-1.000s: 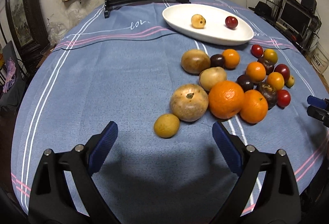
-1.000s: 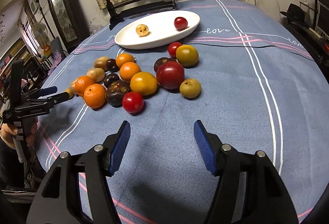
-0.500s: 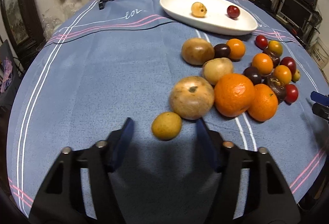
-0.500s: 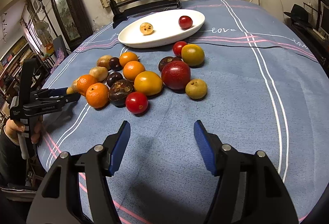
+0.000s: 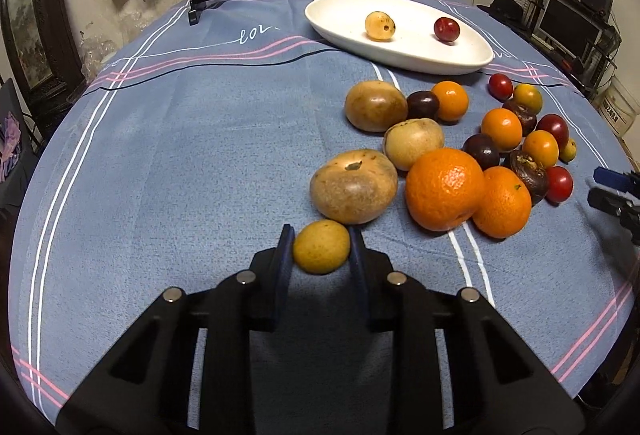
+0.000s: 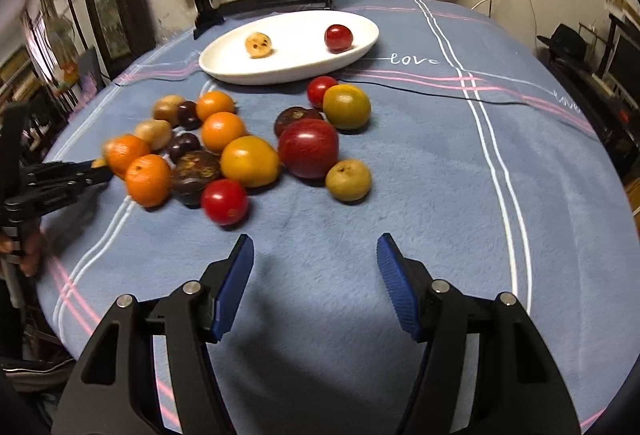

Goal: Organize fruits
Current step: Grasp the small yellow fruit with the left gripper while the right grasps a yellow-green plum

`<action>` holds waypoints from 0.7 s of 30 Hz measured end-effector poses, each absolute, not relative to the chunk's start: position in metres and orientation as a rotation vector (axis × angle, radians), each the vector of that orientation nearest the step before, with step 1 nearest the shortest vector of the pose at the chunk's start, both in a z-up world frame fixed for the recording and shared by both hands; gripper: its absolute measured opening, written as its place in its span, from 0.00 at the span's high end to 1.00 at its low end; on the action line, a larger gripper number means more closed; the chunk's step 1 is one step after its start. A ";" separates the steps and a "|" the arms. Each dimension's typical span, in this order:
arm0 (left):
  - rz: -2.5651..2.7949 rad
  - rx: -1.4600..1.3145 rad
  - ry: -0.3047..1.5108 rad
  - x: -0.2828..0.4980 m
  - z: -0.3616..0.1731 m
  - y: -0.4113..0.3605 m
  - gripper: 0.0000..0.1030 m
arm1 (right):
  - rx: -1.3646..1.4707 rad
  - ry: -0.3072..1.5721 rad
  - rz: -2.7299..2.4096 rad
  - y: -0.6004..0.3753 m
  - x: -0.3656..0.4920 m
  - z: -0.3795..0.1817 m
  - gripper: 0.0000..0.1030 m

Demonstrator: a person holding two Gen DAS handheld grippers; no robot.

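1. The desk (image 5: 180, 155) is wearing a blue cloth with pink and white stripes, and a pile of fruit is sitting on its right side.
2. The white dish (image 5: 472, 61) is waiting at the far end, holding just a pale yellow fruit (image 5: 379, 26) and a small red fruit (image 5: 446, 29).
3. The left gripper (image 5: 320, 249) is clenched on a small yellow-brown fruit (image 5: 321, 246), which is still lying on the cloth at the near edge of the pile.
4. The right gripper (image 6: 316, 271) is hanging over bare cloth with its jaws apart and nothing between them.
5. A big brown fruit (image 5: 354, 186) is touching the small one from behind. I think lifting could bump it and start it rolling.
6. The big orange (image 5: 444, 189) is leaning just beside the brown one, so a bump might push the whole pile around.
7. The small fruit is round and smooth, so I am guessing it could slip out if the pads (image 5: 285, 255) are only pinching its sides.
8. The dish is far away, so a drop on the way could send fruit rolling off the desk.
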State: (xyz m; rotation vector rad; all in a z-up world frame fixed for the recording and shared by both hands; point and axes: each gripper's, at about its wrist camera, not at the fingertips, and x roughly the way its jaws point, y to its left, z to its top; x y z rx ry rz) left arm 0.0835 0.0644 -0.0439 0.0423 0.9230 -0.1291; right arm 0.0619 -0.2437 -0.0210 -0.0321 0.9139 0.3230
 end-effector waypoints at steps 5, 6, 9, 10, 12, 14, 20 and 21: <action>-0.125 0.044 0.919 0.084 -0.044 0.064 0.73 | -0.087 0.927 0.285 -0.238 0.081 -0.023 0.37; -0.127 0.043 0.919 0.083 -0.044 0.064 0.73 | -0.095 0.925 0.284 -0.237 0.086 -0.023 0.37; -0.128 0.040 0.919 0.084 -0.044 0.064 0.73 | -0.100 0.927 0.273 -0.236 0.097 -0.023 0.49; -0.129 0.039 0.919 0.084 -0.044 0.064 0.73 | -0.096 0.931 0.262 -0.238 0.102 -0.024 0.56; -0.129 0.037 0.919 0.084 -0.043 0.064 0.73 | -0.096 0.939 0.263 -0.239 0.107 -0.026 0.61; -0.131 0.034 0.919 0.084 -0.044 0.064 0.73 | -0.108 0.942 0.258 -0.239 0.107 -0.028 0.70; -0.135 0.026 0.919 0.085 -0.044 0.065 0.73 | -0.094 0.927 0.256 -0.245 0.098 -0.024 0.72; -0.136 0.024 0.919 0.085 -0.044 0.066 0.73 | -0.089 0.922 0.253 -0.247 0.095 -0.022 0.72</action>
